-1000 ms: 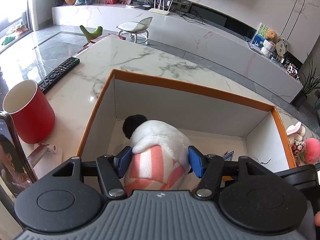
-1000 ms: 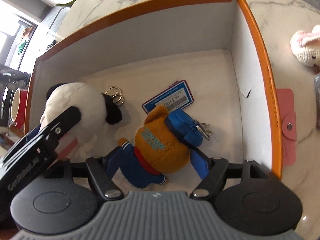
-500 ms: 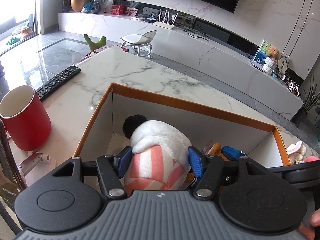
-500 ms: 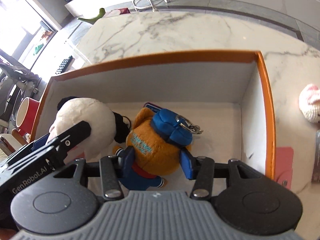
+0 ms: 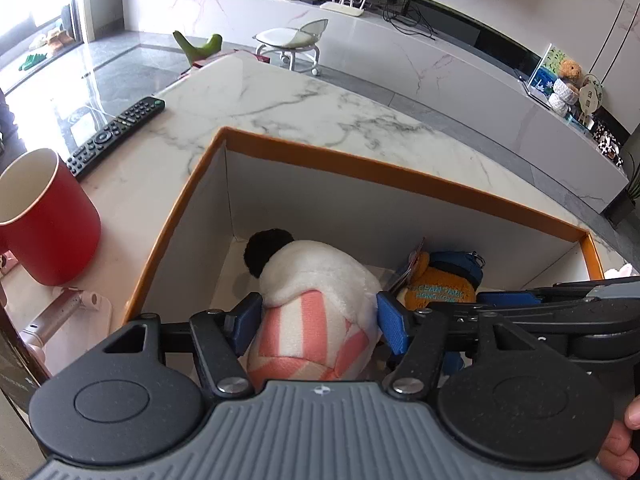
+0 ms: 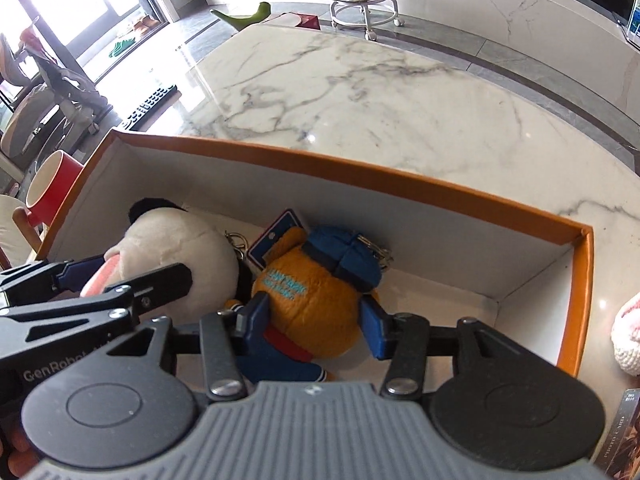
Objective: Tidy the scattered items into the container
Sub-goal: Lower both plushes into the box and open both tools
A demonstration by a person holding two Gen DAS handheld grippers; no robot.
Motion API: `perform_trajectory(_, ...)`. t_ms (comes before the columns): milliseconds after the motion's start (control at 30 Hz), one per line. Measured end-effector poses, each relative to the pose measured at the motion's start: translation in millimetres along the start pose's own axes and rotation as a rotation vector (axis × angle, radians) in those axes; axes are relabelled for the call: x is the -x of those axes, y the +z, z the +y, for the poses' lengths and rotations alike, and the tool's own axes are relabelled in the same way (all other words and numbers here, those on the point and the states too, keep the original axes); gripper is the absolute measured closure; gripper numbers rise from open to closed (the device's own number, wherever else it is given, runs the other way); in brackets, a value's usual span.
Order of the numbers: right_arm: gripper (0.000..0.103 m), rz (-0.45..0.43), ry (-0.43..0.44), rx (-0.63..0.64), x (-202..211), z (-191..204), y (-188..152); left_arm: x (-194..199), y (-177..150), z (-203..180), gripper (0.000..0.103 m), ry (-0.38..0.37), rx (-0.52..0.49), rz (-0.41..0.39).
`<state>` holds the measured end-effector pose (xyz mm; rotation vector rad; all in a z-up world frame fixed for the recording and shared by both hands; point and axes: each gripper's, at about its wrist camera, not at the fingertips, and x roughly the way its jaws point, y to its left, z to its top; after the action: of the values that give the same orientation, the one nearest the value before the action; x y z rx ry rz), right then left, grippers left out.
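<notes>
A white plush toy (image 5: 316, 276) with a black ear and pink-striped body sits inside an orange-rimmed box (image 5: 384, 174) on a marble counter (image 5: 304, 108), pinched between the blue-padded jaws of the left gripper (image 5: 316, 320). Beside it in the box, an orange plush toy (image 6: 316, 300) with a blue cap is held the same way, the jaws of the right gripper (image 6: 316, 320) pressed against its sides. A blue-edged card (image 6: 276, 238) and a key ring (image 6: 237, 239) lie on the box floor behind the two toys. Both grippers reach into the box side by side, the left one's arm crossing the right wrist view. Outside the box, a red cup (image 5: 44, 220) stands near a black remote (image 5: 116, 134) on the counter's left, and a pink-and-white knitted toy (image 6: 628, 340) rests just beyond the box's right wall.
</notes>
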<state>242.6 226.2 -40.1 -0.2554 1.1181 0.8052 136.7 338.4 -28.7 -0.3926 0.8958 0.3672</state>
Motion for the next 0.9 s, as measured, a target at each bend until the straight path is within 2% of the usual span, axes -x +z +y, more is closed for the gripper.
perform_trajectory(67,0.048,-0.002,-0.015,0.005,2.2,0.4,0.0,-1.0,-0.1,1.8,0.029,-0.009,0.009,0.012)
perform_trajectory(200,0.037,-0.021,-0.042,0.009,15.6,-0.2,-2.3,3.1,-0.9,2.8,0.028,-0.028,0.010,0.017)
perform_trajectory(367,0.037,-0.020,-0.048,-0.016,33.4,-3.0,-10.1,17.6,-1.7,-1.1,0.021,-0.043,-0.042,0.024)
perform_trajectory(467,0.043,-0.010,-0.043,-0.020,40.1,-1.9,-17.2,25.6,-3.9,-6.5,0.021,-0.028,-0.125,0.042)
perform_trajectory(500,0.049,-0.006,-0.045,-0.016,41.5,-0.6,-19.7,28.2,-5.6,-9.5,0.021,-0.019,-0.164,0.047)
perform_trajectory(633,0.063,0.014,-0.088,0.079,39.6,11.7,-28.8,25.8,-13.9,-22.2,0.021,0.033,-0.308,0.092)
perform_trajectory(700,0.066,0.036,-0.119,0.129,32.8,17.7,-31.0,16.4,-16.5,-24.9,0.021,0.059,-0.339,0.144)
perform_trajectory(800,0.067,0.059,-0.161,0.188,21.6,23.0,-31.5,7.6,-16.3,-27.5,0.021,0.079,-0.353,0.175)
perform_trajectory(900,0.068,0.087,-0.206,0.234,9.7,25.8,-29.2,1.8,-11.3,-28.1,0.031,0.099,-0.344,0.193)
